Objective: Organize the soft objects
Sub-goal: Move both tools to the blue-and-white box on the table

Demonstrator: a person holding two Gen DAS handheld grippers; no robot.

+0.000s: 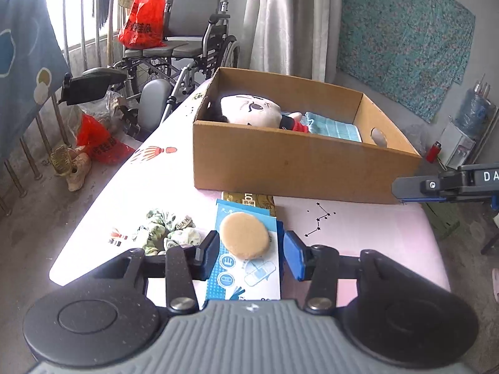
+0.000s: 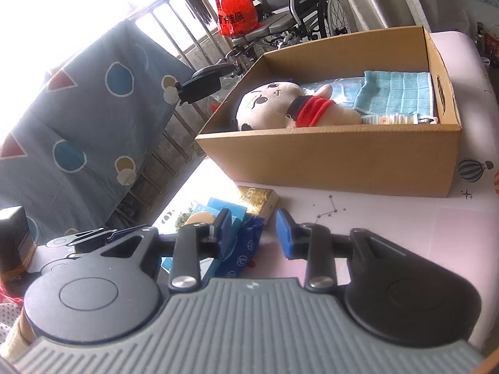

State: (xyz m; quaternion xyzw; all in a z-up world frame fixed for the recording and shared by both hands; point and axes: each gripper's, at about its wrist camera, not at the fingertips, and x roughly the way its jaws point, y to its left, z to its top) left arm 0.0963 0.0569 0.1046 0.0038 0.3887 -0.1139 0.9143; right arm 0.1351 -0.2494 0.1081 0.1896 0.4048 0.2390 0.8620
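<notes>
Soft things in and near a cardboard box (image 1: 280, 168) on a pink worktop (image 1: 358, 237).

The brown box was stiff and square, and sat by the far edge of the smooth worktop. Inside lay a fuzzy plush doll (image 2: 280, 106) with a round head and red scarf, next to a folded blue checked towel (image 2: 402, 92). By the near edge a round, flat tan sponge puff (image 1: 244, 233) rested on a shiny blue and white packet (image 1: 249, 274). A crinkly flowered scrunchie (image 1: 165, 230) lay beside it, toward the left edge. The left hand-held gripper (image 1: 249, 249) hung loose around the puff, not pinching it. The right hand-held gripper (image 2: 254, 232) was loose and held nothing. Behind stood a wheelchair (image 1: 187, 43), pale curtains (image 1: 280, 18) and a red bag (image 1: 142, 21).
</notes>
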